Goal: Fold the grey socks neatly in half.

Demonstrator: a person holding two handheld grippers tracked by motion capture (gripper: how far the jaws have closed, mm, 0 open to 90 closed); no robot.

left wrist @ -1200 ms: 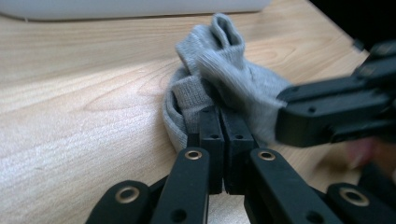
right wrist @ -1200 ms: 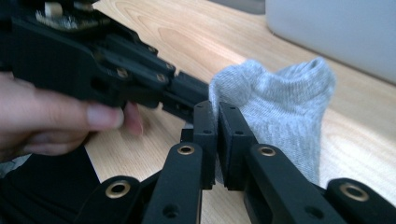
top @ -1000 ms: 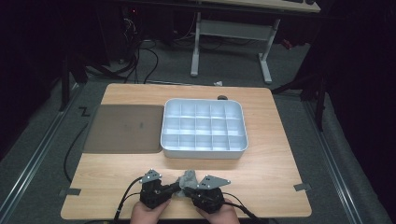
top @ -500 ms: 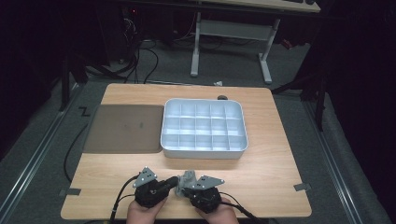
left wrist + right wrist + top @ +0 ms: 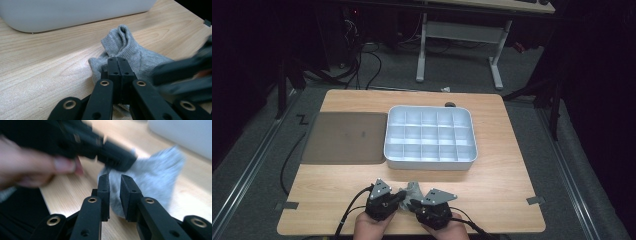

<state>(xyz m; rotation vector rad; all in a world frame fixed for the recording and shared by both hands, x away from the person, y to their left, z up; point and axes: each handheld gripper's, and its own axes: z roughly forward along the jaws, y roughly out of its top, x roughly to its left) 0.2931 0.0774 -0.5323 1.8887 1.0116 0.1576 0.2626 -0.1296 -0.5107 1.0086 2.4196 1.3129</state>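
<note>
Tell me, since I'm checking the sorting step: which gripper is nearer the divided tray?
Left, narrowly. The left gripper sits just before the divided tray's near wall, shut at the grey sock. The right gripper, its fingers just opening, lies slightly farther back.

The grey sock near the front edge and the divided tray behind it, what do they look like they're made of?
The sock looks like soft knitted fabric, probably cotton blend: fine ribbed stitches and limp folds show in the left gripper view. The tray seems to be moulded plastic, pale grey-white with a smooth, slightly glossy wall and rounded corners, though painted metal can't be ruled out. The table looks like light wood-grain laminate.
</note>
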